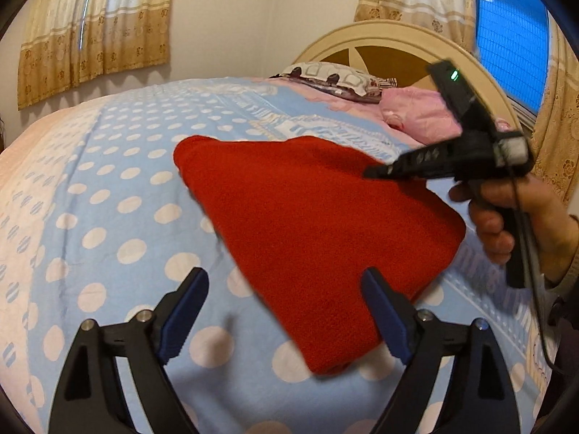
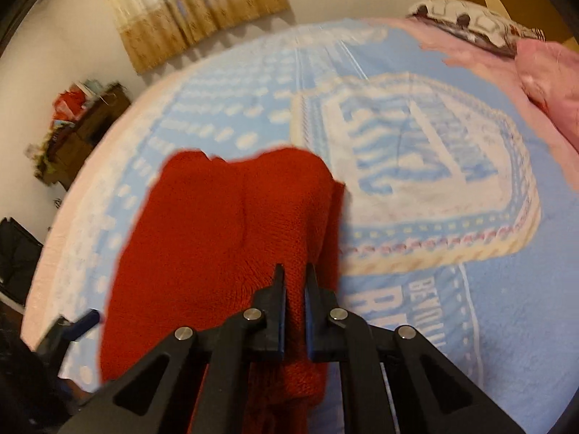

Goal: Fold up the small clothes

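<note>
A red knitted garment (image 1: 311, 231) lies folded on the blue polka-dot bedspread (image 1: 119, 217). My left gripper (image 1: 286, 289) is open and empty, hovering above the garment's near edge. My right gripper (image 1: 376, 171) shows in the left wrist view over the garment's far right corner. In the right wrist view, my right gripper (image 2: 295, 284) is shut on a pinch of the red garment (image 2: 217, 238), which shows in the narrow gap between the jaws. The left gripper's blue pad (image 2: 85, 320) appears at the garment's left edge.
A patterned pillow (image 1: 336, 79) and a pink bundle (image 1: 419, 115) lie at the head of the bed by the cream headboard (image 1: 398, 43). Curtains (image 1: 94, 29) hang on the wall. A cluttered wooden cabinet (image 2: 79, 126) stands beyond the bed's far side.
</note>
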Action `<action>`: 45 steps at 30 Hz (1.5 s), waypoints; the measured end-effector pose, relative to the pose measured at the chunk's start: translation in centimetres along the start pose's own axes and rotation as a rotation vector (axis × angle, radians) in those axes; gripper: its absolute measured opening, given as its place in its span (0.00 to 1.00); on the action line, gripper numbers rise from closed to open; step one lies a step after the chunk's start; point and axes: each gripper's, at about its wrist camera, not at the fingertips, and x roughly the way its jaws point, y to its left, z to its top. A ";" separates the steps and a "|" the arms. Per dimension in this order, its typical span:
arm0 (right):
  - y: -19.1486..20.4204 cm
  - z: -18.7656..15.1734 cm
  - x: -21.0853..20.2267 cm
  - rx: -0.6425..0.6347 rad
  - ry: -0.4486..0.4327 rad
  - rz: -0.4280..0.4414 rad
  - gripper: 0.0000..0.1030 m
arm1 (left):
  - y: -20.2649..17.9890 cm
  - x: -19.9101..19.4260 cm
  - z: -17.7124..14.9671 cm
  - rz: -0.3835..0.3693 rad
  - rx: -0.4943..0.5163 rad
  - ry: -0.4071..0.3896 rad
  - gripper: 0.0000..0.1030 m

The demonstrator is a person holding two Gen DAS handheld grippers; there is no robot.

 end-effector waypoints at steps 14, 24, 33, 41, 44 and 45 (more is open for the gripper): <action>7.6 -1.8 -6.0 -0.279 -0.158 0.072 0.41 | 0.2 0.6 0.2 0.029 -0.019 0.036 0.95; 5.0 -5.6 -2.6 -0.313 -0.026 0.007 0.39 | -0.3 0.1 1.0 0.033 -0.011 0.047 0.96; 4.9 -5.6 -3.1 -0.316 -0.022 -0.001 0.39 | 1.0 2.5 3.4 0.145 -0.007 0.067 0.99; 7.1 0.9 -5.1 -0.305 -0.083 0.109 0.40 | 0.5 3.6 2.4 0.131 0.009 0.073 0.99; 6.7 2.2 -0.9 -0.273 0.011 0.088 0.40 | 0.5 3.4 2.2 0.131 0.004 0.069 0.99; 5.6 2.5 1.4 -0.241 0.067 0.042 0.40 | 0.4 3.4 2.1 0.128 0.000 0.068 0.99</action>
